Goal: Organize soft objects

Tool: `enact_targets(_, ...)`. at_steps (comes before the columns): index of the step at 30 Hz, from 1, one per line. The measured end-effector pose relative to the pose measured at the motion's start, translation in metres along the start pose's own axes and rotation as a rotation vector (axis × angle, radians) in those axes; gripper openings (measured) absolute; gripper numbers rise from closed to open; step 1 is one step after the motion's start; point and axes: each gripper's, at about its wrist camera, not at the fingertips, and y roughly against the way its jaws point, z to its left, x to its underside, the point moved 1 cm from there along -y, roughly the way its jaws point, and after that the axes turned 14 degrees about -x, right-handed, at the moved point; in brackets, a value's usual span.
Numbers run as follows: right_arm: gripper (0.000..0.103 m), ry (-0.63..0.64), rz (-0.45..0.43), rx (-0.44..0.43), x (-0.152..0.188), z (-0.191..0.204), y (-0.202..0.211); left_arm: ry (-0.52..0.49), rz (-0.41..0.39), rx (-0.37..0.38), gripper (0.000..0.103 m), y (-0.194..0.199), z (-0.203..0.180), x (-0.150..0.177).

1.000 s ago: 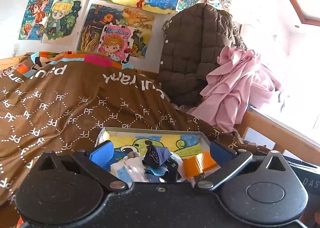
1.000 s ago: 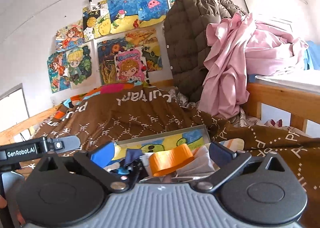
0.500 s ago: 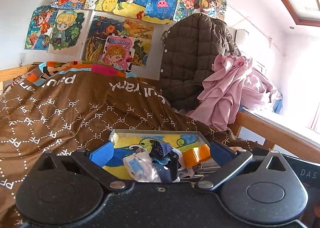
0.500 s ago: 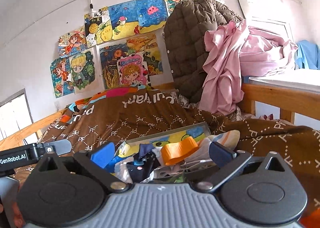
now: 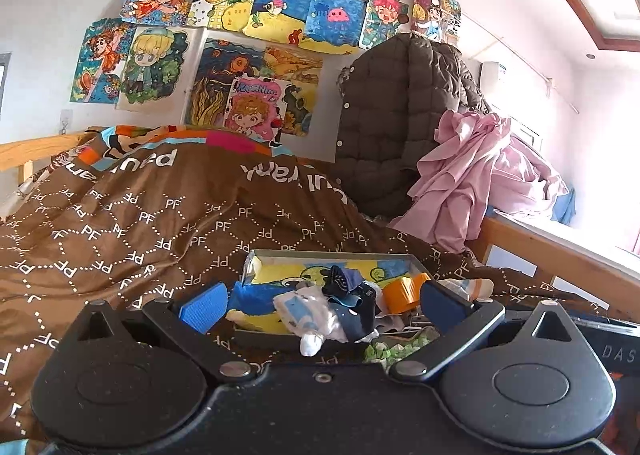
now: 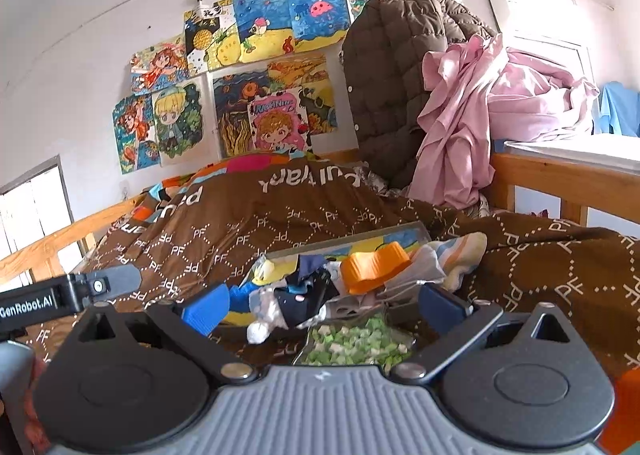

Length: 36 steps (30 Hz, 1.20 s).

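A shallow grey tray (image 5: pixel 332 254) with a painted yellow-and-blue bottom lies on the brown bed cover. A heap of small soft items fills it: dark blue socks (image 5: pixel 348 287) (image 6: pixel 304 295), a white-and-blue sock (image 5: pixel 308 315), and a striped sock (image 5: pixel 468 287) (image 6: pixel 460 251) over the right rim. An orange tape roll (image 5: pixel 406 291) (image 6: pixel 374 267) sits among them. My left gripper (image 5: pixel 320 305) is open just short of the tray. My right gripper (image 6: pixel 324 305) is open too, above a bag of green pieces (image 6: pixel 352 343), and nothing is held.
The brown "PF" duvet (image 5: pixel 160 215) covers the bed. A brown quilted jacket (image 5: pixel 400 115) and pink cloth (image 5: pixel 472 175) pile up at the back right by a wooden bed rail (image 5: pixel 560 251). The left gripper's arm (image 6: pixel 60 295) shows at the right view's left edge.
Both grippers have drawn back and tilted up, so the tray and its heap sit farther off. The bag of green pieces has come into view in front of the right gripper.
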Motion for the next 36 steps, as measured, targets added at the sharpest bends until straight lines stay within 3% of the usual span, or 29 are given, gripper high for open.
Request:
enact_targets(10, 0.103, 0.009, 0.002, 0.008, 0.015, 0.014, 0.011, -0.007, -0.007, -0.034, 0.102, 0.013, 0.01, 0.013)
enact_targets(19, 0.103, -0.056, -0.003, 0.043, 0.028, 0.017, 0.02, -0.041, -0.004, -0.06, 0.102, 0.022, 0.022, 0.028)
enact_targets(36, 0.103, -0.132, 0.074, 0.039, 0.056, 0.034, 0.021, -0.024, 0.069, -0.095, 0.102, 0.035, 0.051, 0.062)
